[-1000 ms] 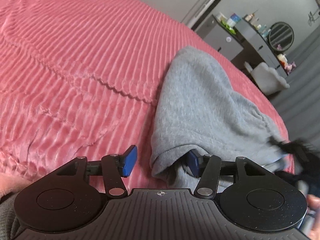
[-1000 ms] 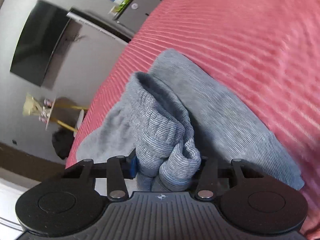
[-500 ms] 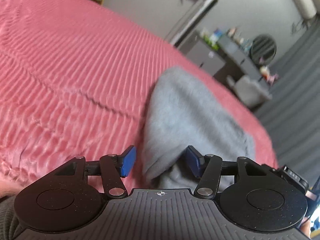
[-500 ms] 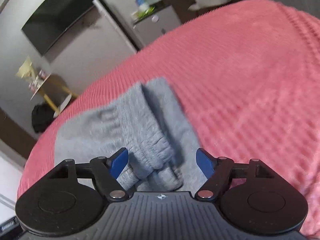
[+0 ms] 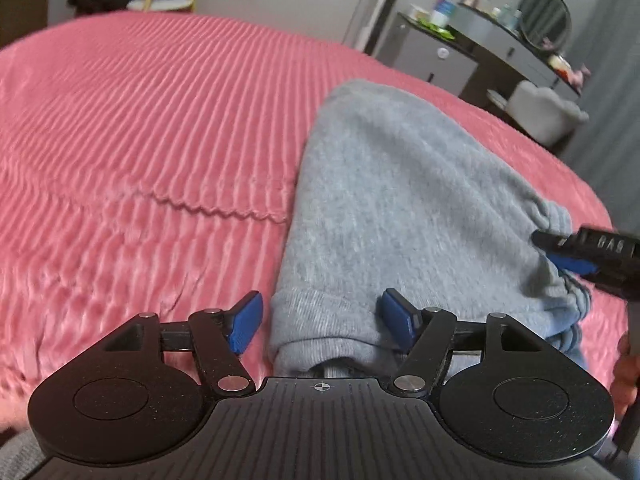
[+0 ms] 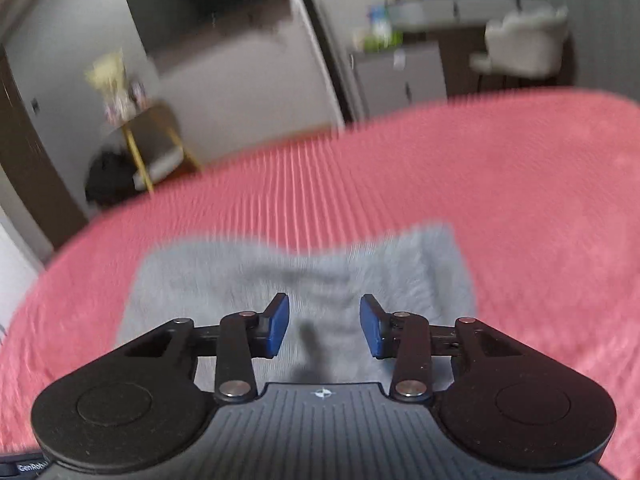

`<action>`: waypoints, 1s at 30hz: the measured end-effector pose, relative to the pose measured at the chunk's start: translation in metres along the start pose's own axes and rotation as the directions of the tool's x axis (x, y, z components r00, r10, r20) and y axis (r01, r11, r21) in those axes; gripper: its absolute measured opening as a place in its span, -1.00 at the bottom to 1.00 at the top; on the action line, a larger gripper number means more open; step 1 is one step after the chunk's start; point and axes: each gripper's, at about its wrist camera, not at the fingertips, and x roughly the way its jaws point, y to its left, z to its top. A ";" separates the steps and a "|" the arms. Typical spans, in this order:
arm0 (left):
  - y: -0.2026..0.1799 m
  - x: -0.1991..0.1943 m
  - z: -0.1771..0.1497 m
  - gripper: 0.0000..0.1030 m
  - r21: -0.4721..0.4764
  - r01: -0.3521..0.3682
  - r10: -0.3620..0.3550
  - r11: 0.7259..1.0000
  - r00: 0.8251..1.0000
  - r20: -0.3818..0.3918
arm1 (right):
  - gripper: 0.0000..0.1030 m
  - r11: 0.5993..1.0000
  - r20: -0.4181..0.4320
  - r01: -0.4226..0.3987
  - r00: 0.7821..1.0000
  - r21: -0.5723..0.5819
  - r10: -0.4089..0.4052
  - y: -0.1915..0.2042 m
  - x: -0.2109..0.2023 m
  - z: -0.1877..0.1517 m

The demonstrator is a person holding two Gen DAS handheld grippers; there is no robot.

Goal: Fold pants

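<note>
The grey pants lie folded into a compact stack on the pink ribbed bedspread. My left gripper straddles the near folded edge of the stack. Its jaws are opening: the right pad sits against the cloth and the left pad stands clear of it. At the right edge of that view, the right gripper hovers by the gathered waistband. In the blurred right wrist view the right gripper hangs over the pants. Its jaws are closing with nothing between them.
The bedspread stretches wide to the left of the stack. Beyond the bed's far edge stand a dresser with bottles, a round mirror, a white chair, a wall screen and a yellow-legged side table.
The right gripper has let go of the bunched waistband, rolled to level and drawn back over the stack. The left jaws have spread wider around the near fold.
</note>
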 end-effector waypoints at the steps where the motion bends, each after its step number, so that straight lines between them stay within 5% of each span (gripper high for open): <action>1: 0.000 -0.001 0.000 0.39 -0.001 0.004 -0.004 1.000 1.000 0.001 | -0.24 1.000 -0.008 -0.022 1.000 0.005 0.022 0.001 -0.004 -0.011; 6: 0.016 0.003 0.004 0.45 -0.097 0.052 -0.055 0.994 0.998 -0.026 | -0.24 0.995 -0.005 -0.073 0.997 -0.064 0.073 0.001 -0.038 -0.053; 11: 0.019 0.003 0.001 0.43 -0.100 0.055 -0.057 0.993 0.998 -0.017 | -0.19 0.965 0.038 -0.128 0.992 0.229 0.122 -0.046 -0.077 -0.057; 13: 0.019 0.003 -0.002 0.44 -0.093 0.051 -0.053 0.994 0.999 -0.012 | 0.35 0.933 0.010 -0.069 0.998 0.352 0.070 -0.065 -0.080 -0.058; 18: 0.018 0.003 -0.004 0.45 -0.110 0.052 -0.054 0.993 0.998 -0.013 | 0.35 0.770 0.012 -0.144 0.985 0.622 0.174 -0.110 -0.063 -0.070; 24: 0.017 0.004 -0.005 0.47 -0.125 0.050 -0.052 0.991 0.999 -0.010 | 0.48 0.600 0.080 -0.208 0.969 0.772 0.233 -0.126 -0.042 -0.081; 26: 0.019 0.004 -0.006 0.47 -0.138 0.052 -0.054 0.989 0.999 -0.011 | 0.47 0.603 0.087 -0.215 0.968 0.768 0.234 -0.122 -0.037 -0.075; 28: 0.020 0.004 -0.006 0.47 -0.149 0.055 -0.057 0.987 0.998 -0.009 | 0.04 0.643 0.075 -0.205 0.972 0.738 0.223 -0.115 -0.035 -0.066; 30: 0.020 0.003 -0.007 0.45 -0.151 0.058 -0.060 0.987 0.998 -0.010 | -0.08 0.683 0.075 -0.199 0.976 0.703 0.207 -0.105 -0.039 -0.065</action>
